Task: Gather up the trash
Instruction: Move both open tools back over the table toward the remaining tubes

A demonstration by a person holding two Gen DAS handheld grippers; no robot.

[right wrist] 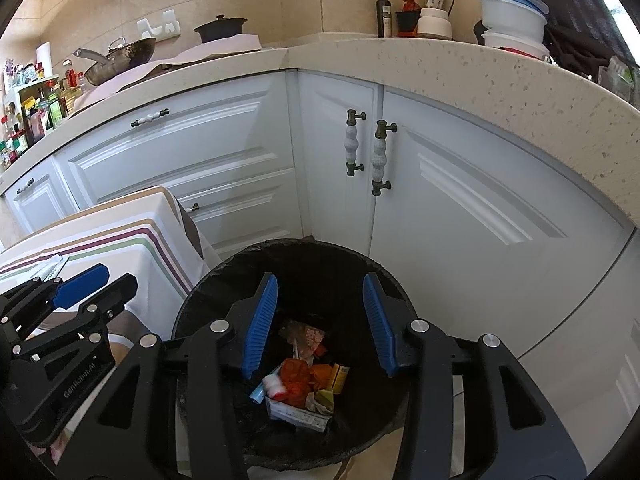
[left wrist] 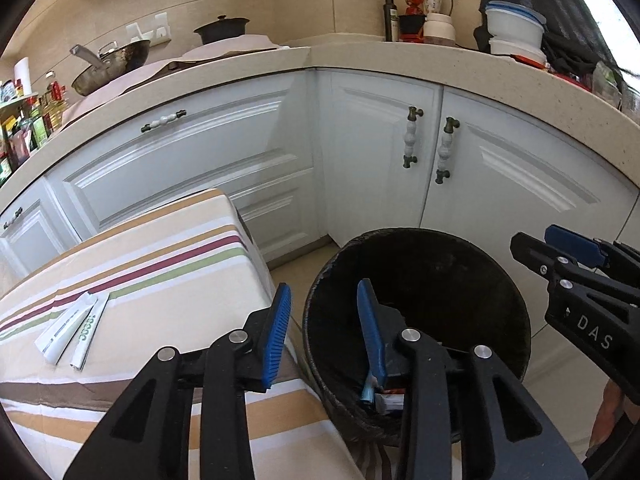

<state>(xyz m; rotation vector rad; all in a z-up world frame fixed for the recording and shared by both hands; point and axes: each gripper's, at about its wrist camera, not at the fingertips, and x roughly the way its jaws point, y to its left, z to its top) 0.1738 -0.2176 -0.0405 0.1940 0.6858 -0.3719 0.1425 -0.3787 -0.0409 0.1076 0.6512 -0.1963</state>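
Observation:
A black trash bin (left wrist: pixel 440 264) stands on the floor by the table; in the right wrist view (right wrist: pixel 320 256) it holds several wrappers and cartons (right wrist: pixel 304 380). Two white tubes (left wrist: pixel 72 330) lie on the striped tablecloth (left wrist: pixel 160 264). My left gripper (left wrist: pixel 324 332) is open and empty, straddling the table edge and the bin rim. My right gripper (right wrist: pixel 320 324) is open and empty above the bin's mouth. The right gripper also shows in the left wrist view (left wrist: pixel 560 252), and the left one in the right wrist view (right wrist: pixel 96 284).
White kitchen cabinets (left wrist: pixel 380 152) with a beige counter (left wrist: pixel 400 60) curve behind the bin. On the counter stand a wok (left wrist: pixel 116 64), a black pot (left wrist: pixel 222 28), bottles and white containers (left wrist: pixel 516 28). Tiled floor (left wrist: pixel 568 368) lies right of the bin.

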